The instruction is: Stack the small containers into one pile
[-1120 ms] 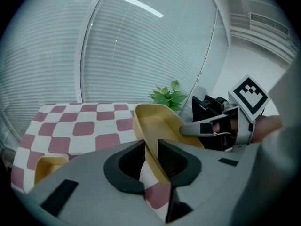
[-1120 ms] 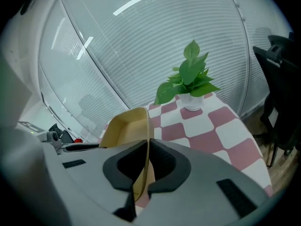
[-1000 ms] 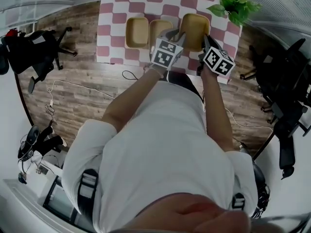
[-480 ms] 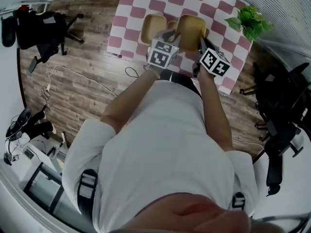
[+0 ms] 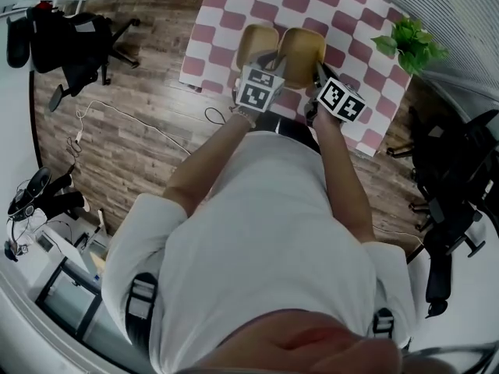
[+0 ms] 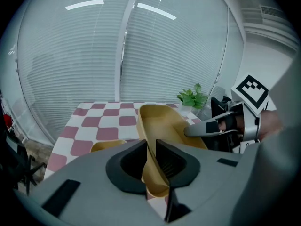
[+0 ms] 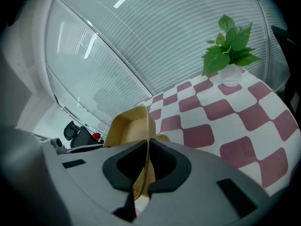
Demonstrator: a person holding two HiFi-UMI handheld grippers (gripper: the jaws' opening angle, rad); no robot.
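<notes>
Left gripper (image 6: 149,161): jaws clamped on the thin left wall of the tan rectangular plastic container (image 6: 162,124), with the wall pinched flat between the pads. Right gripper (image 7: 146,166): jaws closed on the opposite, right wall of the same container, same kind of pinch. So it's a two-point hold on one container.

In the head view the container hangs between my two grippers over the near part of the pink-and-white checked table (image 5: 234,10). It looks clear of the surface.

Likely target: the second tan container (image 5: 251,41), resting on the table just left of the held one and partly hidden by it. Can't tell whether a third sits underneath.

How I'd do this step well:
- Hold both pinches firm. The walls are thin and will probably flex, so don't push the grippers together or pull them apart.
- Level the container before going down. Can't judge its tilt well through the wide lens.
- Square its long sides to the resting container's and centre it over the opening.
- Lower straight and let it nest. If a corner rides the rim, lift and re-centre rather than push.
- Open both jaws together once it's seated, then back out upward so the pads don't drag the wall.

The small green potted plant (image 5: 411,41) at far right is well apart, so no concern.
</notes>
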